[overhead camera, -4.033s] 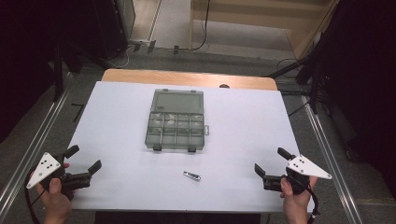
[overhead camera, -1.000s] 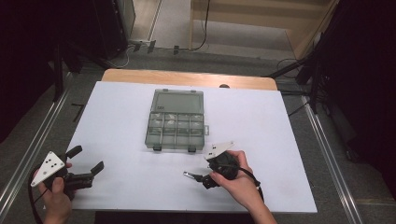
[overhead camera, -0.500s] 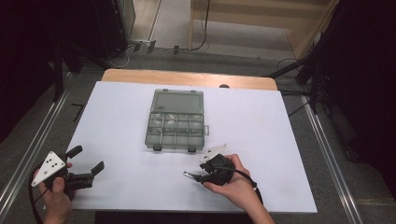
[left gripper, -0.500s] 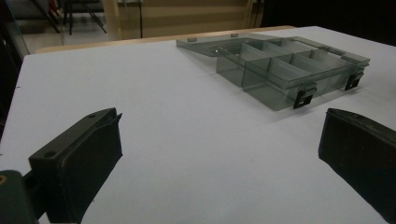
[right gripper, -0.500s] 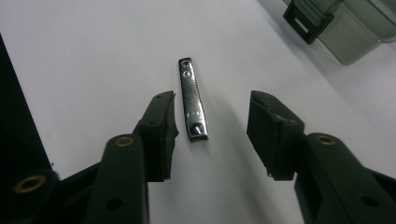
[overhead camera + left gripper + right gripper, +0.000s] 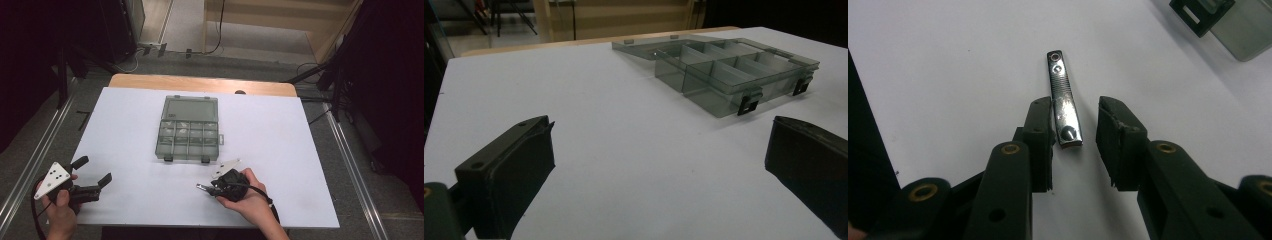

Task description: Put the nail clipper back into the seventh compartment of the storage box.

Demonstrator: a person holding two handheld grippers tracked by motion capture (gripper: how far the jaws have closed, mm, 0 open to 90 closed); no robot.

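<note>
A small metal nail clipper [image 6: 1062, 98] lies flat on the white table [image 6: 280, 135], near its front edge. My right gripper [image 6: 1075, 107] is lowered over the clipper, with one jaw on each side of its near end. The left jaw almost touches the clipper and a gap shows at the right jaw. In the high view the right gripper [image 6: 204, 189] points left, with the clipper's tip [image 6: 199, 187] sticking out. My left gripper [image 6: 93, 170] stands open at the front left with nothing between its jaws [image 6: 659, 135].
A clear grey compartment box [image 6: 187, 130] lies open in the middle of the table, its lid folded back. It also shows in the left gripper view [image 6: 724, 70], and a latch corner of the box [image 6: 1233, 20] is at the top right of the right gripper view. The table's front edge is close to both hands.
My right gripper came from the front right corner to the nail clipper and over the last second settled around it. The left gripper has barely moved.
</note>
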